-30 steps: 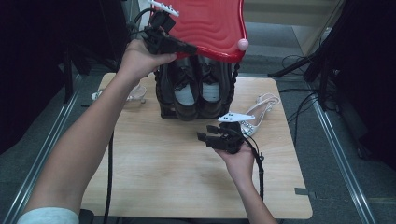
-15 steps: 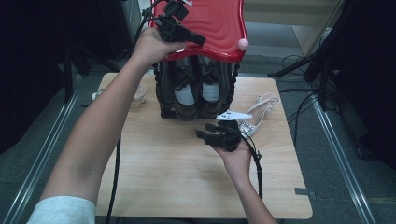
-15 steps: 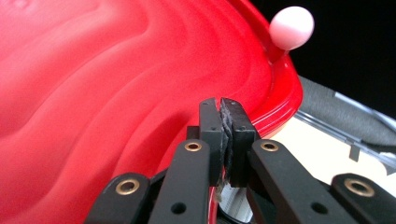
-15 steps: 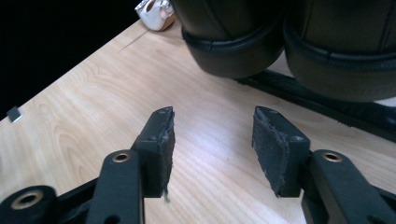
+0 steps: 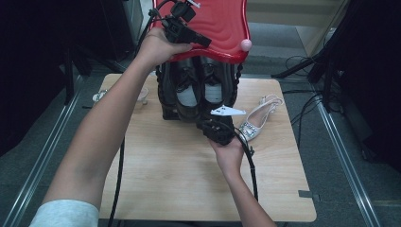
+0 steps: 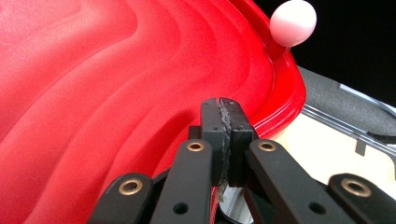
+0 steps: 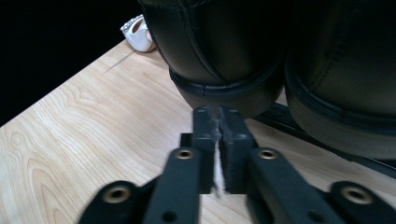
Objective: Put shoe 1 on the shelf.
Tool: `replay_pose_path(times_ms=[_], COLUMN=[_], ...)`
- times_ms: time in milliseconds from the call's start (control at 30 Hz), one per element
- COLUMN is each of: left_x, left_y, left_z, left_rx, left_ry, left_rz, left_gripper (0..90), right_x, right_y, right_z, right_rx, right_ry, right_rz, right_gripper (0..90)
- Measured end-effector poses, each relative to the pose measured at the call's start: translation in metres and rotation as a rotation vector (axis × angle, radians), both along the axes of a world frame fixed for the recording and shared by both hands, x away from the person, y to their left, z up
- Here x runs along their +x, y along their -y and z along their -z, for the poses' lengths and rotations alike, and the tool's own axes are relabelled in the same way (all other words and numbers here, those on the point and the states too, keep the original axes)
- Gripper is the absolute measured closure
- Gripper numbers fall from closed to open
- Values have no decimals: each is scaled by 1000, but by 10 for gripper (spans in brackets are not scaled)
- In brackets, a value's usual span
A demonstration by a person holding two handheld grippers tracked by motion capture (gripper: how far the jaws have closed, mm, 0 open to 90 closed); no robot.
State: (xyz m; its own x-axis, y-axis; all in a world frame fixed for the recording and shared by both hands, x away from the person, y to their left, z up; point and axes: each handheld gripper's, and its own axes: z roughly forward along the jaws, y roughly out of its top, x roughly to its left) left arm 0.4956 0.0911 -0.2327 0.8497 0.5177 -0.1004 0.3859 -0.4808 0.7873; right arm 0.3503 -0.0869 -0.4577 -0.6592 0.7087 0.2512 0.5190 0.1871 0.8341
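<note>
Black linkage jaws with brass rivets, black trailing cables, grey three-cornered plate, light grey short sleeve

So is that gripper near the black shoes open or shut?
Shut. In its own view the right gripper shows both black jaws together with nothing between them, just short of the black shoe's toe.

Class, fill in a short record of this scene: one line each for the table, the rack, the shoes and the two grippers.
table: light wooden table
rack: dark shoe rack under a red wavy lid with a pink knob
shoes in rack: pair of black shoes, toes toward the person
loose shoe: silver heeled sandal right of the rack
left gripper: shut, at the lid
right gripper: jaws just closed, empty, before a shoe toe
</note>
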Motion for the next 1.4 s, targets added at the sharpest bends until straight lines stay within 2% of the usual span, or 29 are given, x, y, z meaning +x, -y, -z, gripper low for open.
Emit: replay_pose_path(times_ms=[200,600,800,900,933,967,1000,1067,1200,1300,1400], left_x=[-2,-1,-1,-1,-1,-1,-1,-1,0,0,0], left_y=[0,-1,-1,-1,-2,-2,-2,-2,-2,-2,-2], left_z=[1,1,2,2,2,2,2,2,2,2,2], left_rx=[4,-4,-10,-13,-7,-6,-8,-9,-13,-17,-16], left_ry=[17,7,0,-3,2,9,5,0,-7,-11,-9], left_rz=[-8,-19,-20,-20,-16,-20,-18,-18,-20,-22,-22], left_gripper=[897,900,899,899,899,899,899,899,900,900,900], right_x=[6,9,16,21,22,25,26,26,26,23,23], right_y=[-3,-9,-15,-21,-21,-23,-24,-27,-29,-37,-44], right_z=[4,2,-2,-7,-8,-11,-11,-11,-11,-11,-11], right_rx=[-12,-20,-13,-13,2,0,2,-20,-13,-59,-75], right_ry=[-12,-5,3,22,30,10,8,28,27,67,82], right_rz=[15,27,48,65,79,81,82,82,96,113,109], right_gripper=[900,900,900,900,900,900,900,900,900,900,900])
